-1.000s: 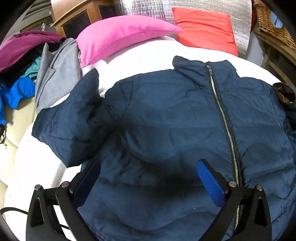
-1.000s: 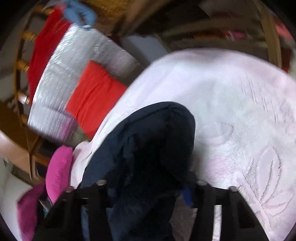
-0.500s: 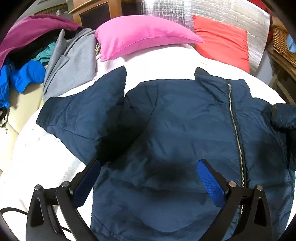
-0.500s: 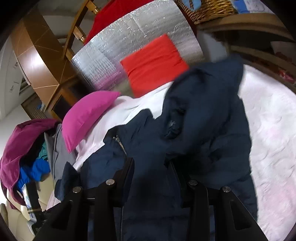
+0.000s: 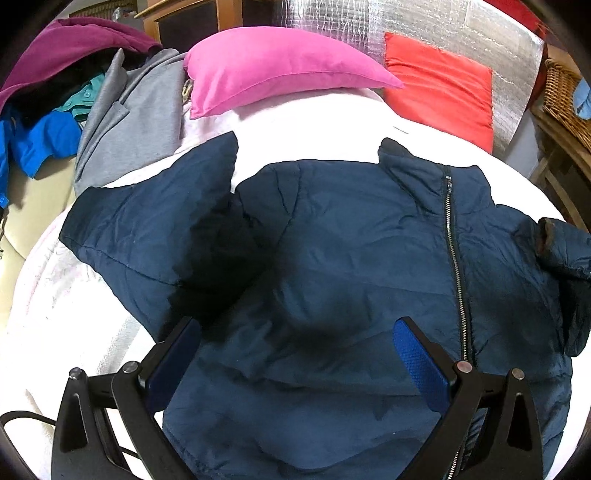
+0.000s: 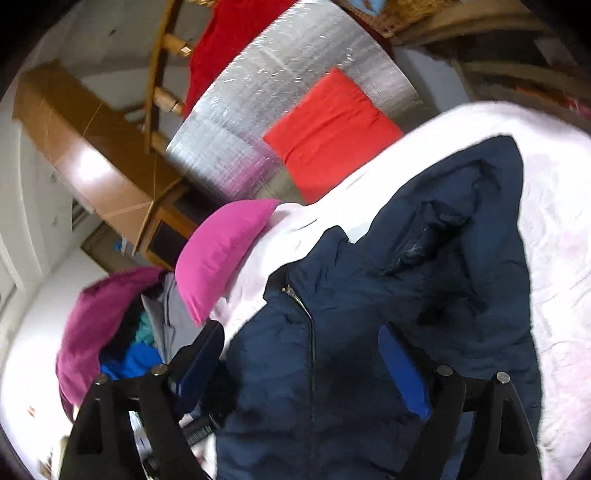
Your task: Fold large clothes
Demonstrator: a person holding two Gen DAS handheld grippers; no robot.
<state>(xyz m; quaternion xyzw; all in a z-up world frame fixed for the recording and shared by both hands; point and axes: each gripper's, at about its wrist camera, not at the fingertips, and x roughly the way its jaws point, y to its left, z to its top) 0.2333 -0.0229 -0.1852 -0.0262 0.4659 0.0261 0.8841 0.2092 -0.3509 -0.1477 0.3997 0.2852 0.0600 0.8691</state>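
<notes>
A navy puffer jacket (image 5: 351, 251) lies front up on the white bed cover (image 5: 74, 317), its zipper (image 5: 454, 266) closed. One sleeve (image 5: 147, 229) spreads out flat to the left. The other sleeve (image 6: 461, 236) is folded over the jacket's front, and its cuff (image 5: 546, 236) shows at the right edge of the left wrist view. My left gripper (image 5: 295, 343) hovers open over the jacket's lower body with nothing between its blue pads (image 5: 417, 358). My right gripper (image 6: 303, 362) hangs over the zipper side. Its jaws are opening, and no cloth is caught between them.
A pink pillow (image 5: 280, 70) and a red cushion (image 5: 443, 88) lie at the head of the bed against a silver foil panel (image 5: 369, 18). A heap of magenta, grey and blue clothes (image 5: 92, 99) sits at the left. A wicker basket (image 5: 565, 96) stands at the right.
The right gripper carried the sleeve over onto the jacket's front and let it go, its jaws now wide. The left gripper drew back a little, so more of the jacket shows.
</notes>
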